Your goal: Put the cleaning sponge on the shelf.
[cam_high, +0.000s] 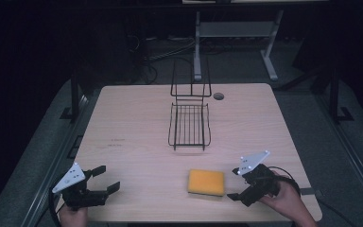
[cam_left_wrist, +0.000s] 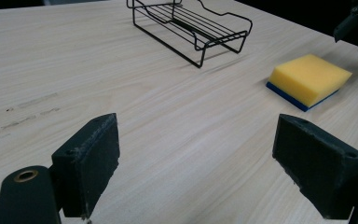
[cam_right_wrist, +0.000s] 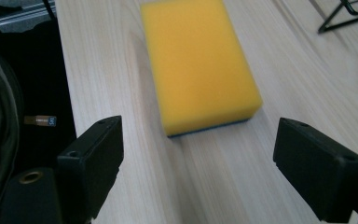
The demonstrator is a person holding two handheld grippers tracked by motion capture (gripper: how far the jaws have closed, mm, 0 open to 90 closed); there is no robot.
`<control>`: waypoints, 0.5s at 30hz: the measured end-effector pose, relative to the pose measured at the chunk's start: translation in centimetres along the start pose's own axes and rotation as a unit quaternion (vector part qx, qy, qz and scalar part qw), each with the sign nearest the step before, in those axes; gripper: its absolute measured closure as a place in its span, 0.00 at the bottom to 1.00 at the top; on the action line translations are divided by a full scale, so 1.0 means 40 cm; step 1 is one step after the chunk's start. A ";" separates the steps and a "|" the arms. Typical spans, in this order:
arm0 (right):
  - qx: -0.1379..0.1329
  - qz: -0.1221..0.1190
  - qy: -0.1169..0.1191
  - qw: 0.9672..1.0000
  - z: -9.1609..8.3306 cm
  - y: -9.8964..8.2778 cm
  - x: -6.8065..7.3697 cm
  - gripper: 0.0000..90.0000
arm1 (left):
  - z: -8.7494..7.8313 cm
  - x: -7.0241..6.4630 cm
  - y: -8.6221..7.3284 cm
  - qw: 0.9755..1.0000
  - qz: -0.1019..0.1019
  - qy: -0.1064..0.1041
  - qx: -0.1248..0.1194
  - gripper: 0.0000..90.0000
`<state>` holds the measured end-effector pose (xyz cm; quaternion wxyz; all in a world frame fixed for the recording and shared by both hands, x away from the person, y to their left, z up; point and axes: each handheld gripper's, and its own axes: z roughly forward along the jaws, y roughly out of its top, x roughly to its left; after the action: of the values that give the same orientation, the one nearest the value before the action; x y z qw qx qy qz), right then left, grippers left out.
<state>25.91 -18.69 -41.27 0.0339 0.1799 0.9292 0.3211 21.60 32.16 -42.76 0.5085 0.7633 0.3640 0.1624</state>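
Lying flat at the surface's [cam_high: 137, 118] six o'clock, a yellow, blue-bottomed sponge [cam_high: 206, 182]; wire rack [cam_high: 189, 125] at twelve holds nothing; left claw [cam_high: 107, 178] and right claw [cam_high: 233, 183] both gape.

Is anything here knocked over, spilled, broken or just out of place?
Nothing stands out. The wire rack stands upright near the middle of the table, and the yellow sponge lies flat, blue side down, near the front edge. The left gripper and right gripper are open and hold nothing.
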 end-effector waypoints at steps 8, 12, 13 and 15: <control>0.013 -0.017 0.013 1.000 0.025 0.041 -0.008 0.17 | 0.001 0.000 0.001 1.000 0.003 0.000 0.001 0.16; 0.013 -0.027 0.018 0.999 0.036 0.060 -0.013 0.17 | 0.001 -0.002 0.001 1.000 0.003 0.000 0.001 0.16; 0.014 -0.028 0.020 0.999 0.038 0.065 -0.012 0.17 | 0.001 -0.002 0.001 1.000 0.003 0.000 0.001 0.16; 0.014 -0.031 0.022 0.999 0.043 0.072 -0.012 0.17 | 0.001 -0.002 0.001 1.000 0.004 0.002 0.002 0.16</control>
<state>27.56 -15.76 -40.90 0.0209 0.1446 0.9391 0.3109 21.59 32.05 -42.73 0.5060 0.7652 0.3622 0.1650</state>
